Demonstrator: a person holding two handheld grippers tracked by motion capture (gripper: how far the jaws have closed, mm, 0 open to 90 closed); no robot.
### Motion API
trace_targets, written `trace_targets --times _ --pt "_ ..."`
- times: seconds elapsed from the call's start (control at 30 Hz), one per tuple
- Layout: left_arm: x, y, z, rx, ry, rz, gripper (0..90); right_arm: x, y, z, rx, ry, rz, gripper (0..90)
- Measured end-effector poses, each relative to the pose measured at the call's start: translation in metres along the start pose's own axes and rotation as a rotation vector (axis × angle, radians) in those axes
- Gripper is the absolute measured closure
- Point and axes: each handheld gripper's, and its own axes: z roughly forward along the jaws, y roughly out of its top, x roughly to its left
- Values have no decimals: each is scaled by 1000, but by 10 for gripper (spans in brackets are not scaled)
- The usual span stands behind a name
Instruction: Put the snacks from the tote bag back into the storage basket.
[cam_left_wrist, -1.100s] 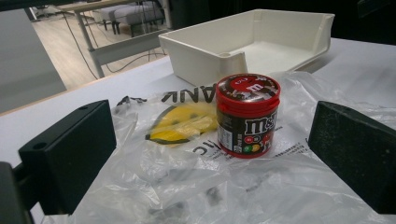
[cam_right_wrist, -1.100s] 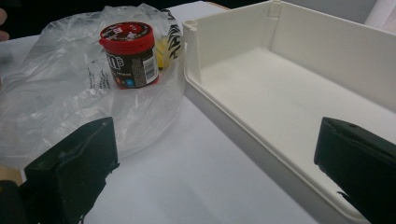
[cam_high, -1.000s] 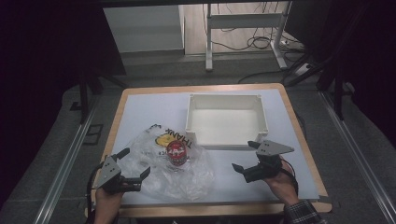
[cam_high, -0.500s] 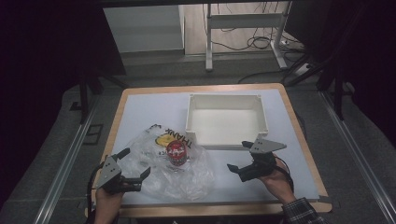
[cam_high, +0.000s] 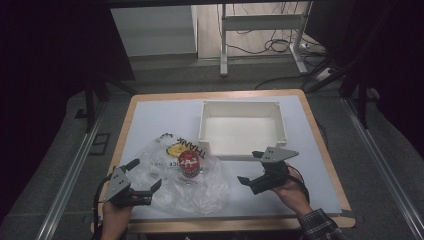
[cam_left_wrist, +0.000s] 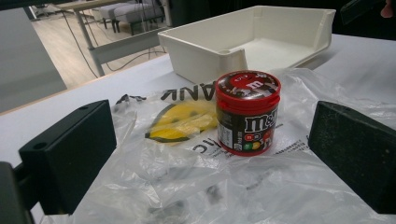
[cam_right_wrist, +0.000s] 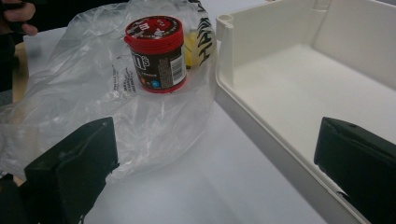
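Red-lidded candy jar (cam_high: 189, 163) stands upright at centre-left of the high view, on a crumpled clear plastic bag (cam_high: 175, 180), just beside the near wall of the white tray (cam_high: 243, 128) but apart from it.

Left gripper (cam_high: 145, 187) — jaws wide, empty, low over the bag's lower-left edge. Right gripper (cam_high: 248, 181) — jaws wide, empty, right of the bag.

Judgement: the jar looks set to be picked and binned in the tray. The left gripper view has the jar (cam_left_wrist: 247, 112) centred between the jaws — close on the label below the lid, square on. The film may ride up with it, so pin the bag with the other gripper.
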Motion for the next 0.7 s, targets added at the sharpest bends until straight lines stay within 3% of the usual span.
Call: trace_targets --times 0.7 --pt "0 0 1 11 0 9 8 -2 9 19 26 47 7 0"
